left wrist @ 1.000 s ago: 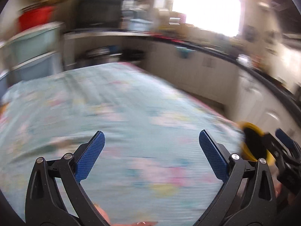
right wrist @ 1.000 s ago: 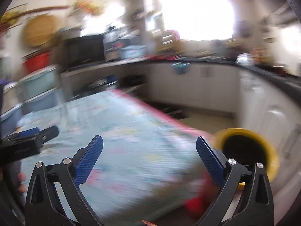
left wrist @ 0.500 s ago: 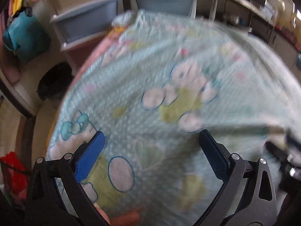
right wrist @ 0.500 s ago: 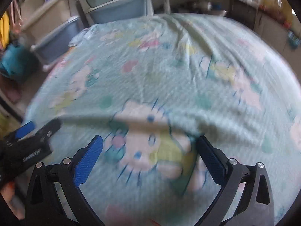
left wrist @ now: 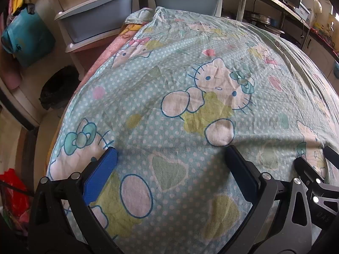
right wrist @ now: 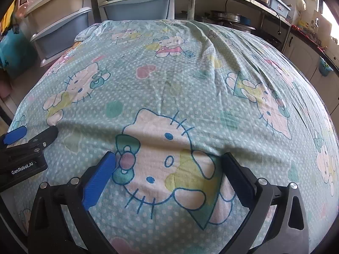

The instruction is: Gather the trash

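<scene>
My left gripper (left wrist: 169, 154) hangs open over the near left part of a table covered by a light blue cartoon-cat cloth (left wrist: 211, 67), with nothing between its fingers. My right gripper (right wrist: 167, 158) is open too, above the cloth (right wrist: 180, 74) near its front edge, and it holds nothing. The left gripper (right wrist: 27, 135) shows at the left edge of the right wrist view; the right gripper (left wrist: 311, 165) shows at the right edge of the left wrist view. No piece of trash shows on the cloth in either view.
A black-lined bin (left wrist: 57, 89) stands on the floor left of the table, with a red bag (left wrist: 12, 190) nearer. Plastic drawer units (left wrist: 99, 17) stand behind the table's far left corner. A shelf with pots (right wrist: 226, 19) and a counter run along the back right.
Both cameras have swung from looking across the kitchen down onto the tablecloth, and the view has gone from blurred to sharp. The yellow-rimmed bin seen a second ago is out of view. Both grippers stay open.
</scene>
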`<state>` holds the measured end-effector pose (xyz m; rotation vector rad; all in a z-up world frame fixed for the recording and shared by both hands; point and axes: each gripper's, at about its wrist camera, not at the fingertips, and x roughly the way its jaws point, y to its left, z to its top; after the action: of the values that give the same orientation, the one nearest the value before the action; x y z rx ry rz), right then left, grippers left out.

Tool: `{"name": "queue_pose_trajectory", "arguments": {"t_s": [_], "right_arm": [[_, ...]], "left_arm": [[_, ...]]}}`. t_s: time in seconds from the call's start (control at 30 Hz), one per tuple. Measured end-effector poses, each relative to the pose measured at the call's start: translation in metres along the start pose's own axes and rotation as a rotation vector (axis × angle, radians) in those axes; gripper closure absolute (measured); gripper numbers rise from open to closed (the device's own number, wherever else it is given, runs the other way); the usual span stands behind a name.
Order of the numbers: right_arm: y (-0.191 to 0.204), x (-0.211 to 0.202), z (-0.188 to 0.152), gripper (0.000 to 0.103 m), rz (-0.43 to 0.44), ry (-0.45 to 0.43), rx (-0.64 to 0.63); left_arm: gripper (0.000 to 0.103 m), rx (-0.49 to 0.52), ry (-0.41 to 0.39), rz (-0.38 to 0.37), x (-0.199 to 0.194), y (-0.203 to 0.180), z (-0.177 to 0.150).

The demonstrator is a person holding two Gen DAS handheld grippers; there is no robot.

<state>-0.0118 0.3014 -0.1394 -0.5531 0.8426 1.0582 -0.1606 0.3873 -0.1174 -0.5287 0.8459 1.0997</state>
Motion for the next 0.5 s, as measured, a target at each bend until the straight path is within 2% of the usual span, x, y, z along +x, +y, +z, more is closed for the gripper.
{"name": "queue_pose_trajectory", "arguments": {"t_s": [0.5], "right_arm": [[0.0003, -0.0011, -0.0021, 0.005, 0.0, -0.002, 0.002]], "left_arm": [[0.009, -0.001, 0.0, -0.001, 0.0005, -0.0002, -0.0008]]}}
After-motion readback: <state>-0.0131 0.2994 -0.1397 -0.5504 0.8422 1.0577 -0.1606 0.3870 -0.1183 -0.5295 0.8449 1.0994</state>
